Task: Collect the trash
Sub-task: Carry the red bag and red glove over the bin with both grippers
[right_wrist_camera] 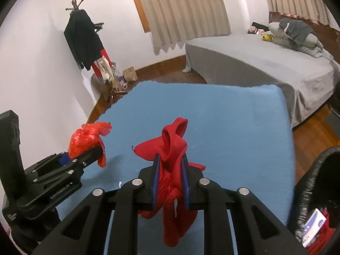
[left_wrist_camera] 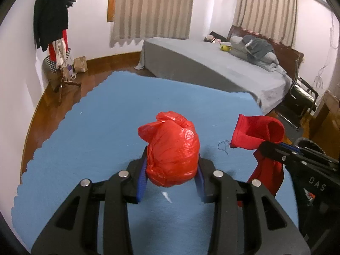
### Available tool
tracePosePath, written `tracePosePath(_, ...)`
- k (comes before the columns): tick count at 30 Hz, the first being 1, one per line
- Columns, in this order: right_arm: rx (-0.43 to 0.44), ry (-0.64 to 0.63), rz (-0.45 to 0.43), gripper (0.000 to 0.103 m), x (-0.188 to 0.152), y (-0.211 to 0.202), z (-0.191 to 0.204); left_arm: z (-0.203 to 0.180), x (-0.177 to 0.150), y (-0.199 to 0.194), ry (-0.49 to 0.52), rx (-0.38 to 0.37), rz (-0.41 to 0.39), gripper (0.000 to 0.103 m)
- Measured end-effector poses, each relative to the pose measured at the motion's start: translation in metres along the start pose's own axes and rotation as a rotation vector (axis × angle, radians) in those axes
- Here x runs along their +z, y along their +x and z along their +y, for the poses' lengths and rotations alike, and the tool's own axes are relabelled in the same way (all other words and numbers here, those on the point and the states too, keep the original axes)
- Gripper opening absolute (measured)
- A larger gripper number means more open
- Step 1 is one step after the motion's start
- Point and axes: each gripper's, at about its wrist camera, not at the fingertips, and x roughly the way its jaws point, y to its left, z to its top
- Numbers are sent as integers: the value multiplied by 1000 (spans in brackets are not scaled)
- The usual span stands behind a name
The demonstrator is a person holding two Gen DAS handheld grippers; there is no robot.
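Observation:
My left gripper (left_wrist_camera: 172, 170) is shut on a knotted red plastic bag (left_wrist_camera: 173, 148) and holds it above the blue tablecloth (left_wrist_camera: 85, 138). The bag also shows in the right wrist view (right_wrist_camera: 87, 138), at the left. My right gripper (right_wrist_camera: 170, 176) is shut on a red cloth (right_wrist_camera: 172, 148) that hangs down between its blue pads, above the tablecloth (right_wrist_camera: 233, 127). In the left wrist view the cloth (left_wrist_camera: 255, 131) and the right gripper (left_wrist_camera: 267, 146) are at the right.
A black bin (right_wrist_camera: 314, 191) with trash inside stands at the lower right, past the table's edge. A grey bed (left_wrist_camera: 212, 63) lies behind the table. A coat stand (left_wrist_camera: 55, 31) with clothes stands at the left wall. A black chair (left_wrist_camera: 301, 97) is beside the bed.

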Motion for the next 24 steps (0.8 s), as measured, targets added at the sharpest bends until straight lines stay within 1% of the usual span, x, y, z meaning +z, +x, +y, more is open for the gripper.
tracePosePath(7, -16, 11, -42, 18, 1, -44, -9, -30, 5, -29, 22, -21, -37, 36)
tracePosePath(16, -76, 34, -100, 19, 0, -96, -25, -68, 5, -70, 55, -63, -93, 36)
tracePosePath(24, -121, 35, -148, 19, -8, -139, -32, -91, 1, -100, 76, -99, -133, 36)
